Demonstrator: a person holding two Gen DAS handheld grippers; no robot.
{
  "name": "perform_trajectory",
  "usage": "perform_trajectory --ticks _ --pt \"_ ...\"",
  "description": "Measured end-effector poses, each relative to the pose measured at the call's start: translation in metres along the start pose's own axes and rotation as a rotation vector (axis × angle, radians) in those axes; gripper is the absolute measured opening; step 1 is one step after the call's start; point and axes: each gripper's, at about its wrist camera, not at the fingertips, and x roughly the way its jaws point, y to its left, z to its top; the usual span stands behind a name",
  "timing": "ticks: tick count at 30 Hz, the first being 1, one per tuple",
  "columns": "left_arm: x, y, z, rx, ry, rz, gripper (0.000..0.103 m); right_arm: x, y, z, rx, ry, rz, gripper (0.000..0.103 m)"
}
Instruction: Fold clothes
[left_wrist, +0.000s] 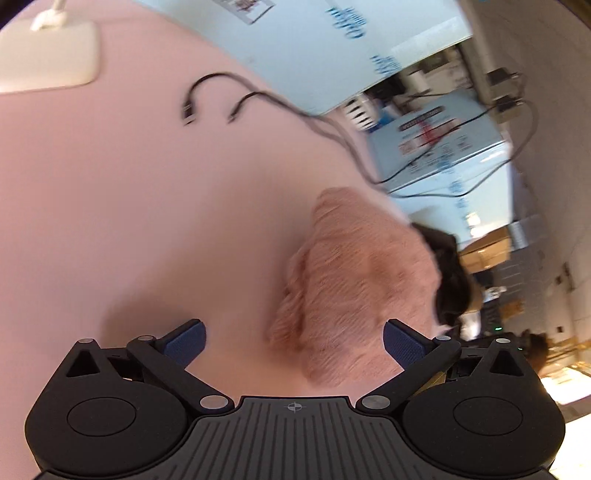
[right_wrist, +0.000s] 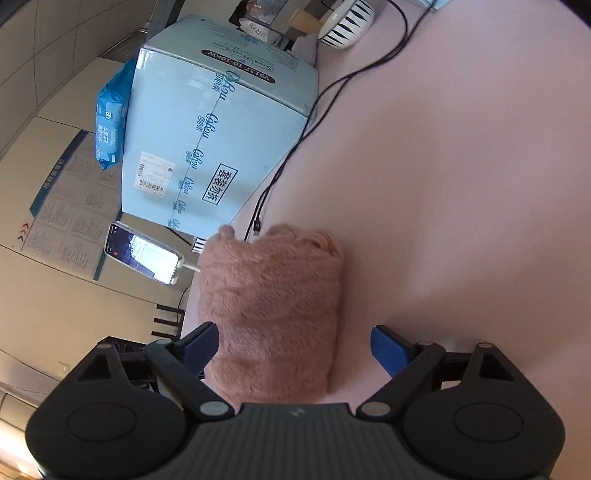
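Folded pink fuzzy garment (right_wrist: 271, 306) lying at pink surface (right_wrist: 461, 184) edge, right claw (right_wrist: 291, 349) apart, left claw (left_wrist: 293, 341) apart, both empty, black cables (left_wrist: 221, 94) and blue carton (right_wrist: 207, 125) nearby

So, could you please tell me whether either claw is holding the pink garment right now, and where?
Neither: the left claw and right claw are both open, around the fuzzy pink garment without gripping.

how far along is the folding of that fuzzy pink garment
Done, by the look of it: the pink garment lies on the pink table as a compact folded bundle, no sleeves trailing. In hand: nothing; the left gripper and right gripper are both open, with the bundle just ahead of them. Left: perhaps a final tidy or moving it aside; no other loose clothing shows.
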Motion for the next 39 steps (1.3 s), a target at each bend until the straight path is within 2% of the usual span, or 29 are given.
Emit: perform_trajectory --ticks 2,3,7,12,14,17,19,20,21,23,24,26,28,33,39 --pt "0.018 0.003 0.007 0.001 0.035 -0.061 0.103 0.010 0.000 0.004 -0.004 0.009 0.014 0.091" --pt "0.023 0.001 0.009 0.019 0.032 -0.069 0.103 0.016 0.001 0.008 -0.006 0.013 0.022 0.092" --pt "0.044 -0.014 0.017 0.100 0.041 -0.079 0.103 0.030 0.000 0.020 0.032 0.023 0.049 0.093" --pt "0.059 -0.029 0.018 0.168 0.049 -0.094 0.103 0.042 0.008 0.026 0.004 0.035 0.047 0.097" --pt "0.062 -0.033 0.016 0.189 0.032 -0.094 0.103 0.042 0.008 0.026 -0.004 0.025 0.048 0.095" --pt "0.059 -0.036 0.005 0.228 -0.007 -0.089 0.102 0.042 0.004 0.025 -0.011 0.016 0.044 0.080" --pt "0.058 -0.038 -0.002 0.271 -0.033 -0.076 0.101 0.042 0.000 0.025 0.000 0.013 0.052 0.064" --pt "0.056 -0.038 -0.006 0.286 -0.048 -0.063 0.100 0.042 -0.003 0.025 0.010 0.009 0.061 0.061" --pt "0.055 -0.037 -0.008 0.283 -0.061 -0.052 0.094 0.042 -0.006 0.025 0.025 0.002 0.072 0.056" --pt "0.052 -0.036 -0.010 0.253 -0.079 -0.047 0.080 0.042 -0.009 0.023 0.047 -0.015 0.084 0.053" --pt "0.051 -0.032 -0.010 0.215 -0.071 -0.066 0.068 0.042 -0.008 0.022 0.048 -0.022 0.082 0.052" --pt "0.051 -0.029 -0.014 0.170 -0.081 -0.078 0.061 0.042 -0.008 0.021 0.052 -0.034 0.079 0.051" --pt "0.050 -0.032 -0.020 0.192 -0.108 -0.062 0.055 0.040 -0.007 0.019 0.060 -0.041 0.076 0.050" --pt "0.043 -0.060 -0.034 0.289 -0.150 0.060 0.048 0.036 -0.001 0.011 0.064 -0.058 0.066 0.049" --pt "0.019 -0.079 -0.048 0.263 -0.217 0.136 0.045 0.033 0.019 0.004 0.010 -0.062 0.107 0.048"
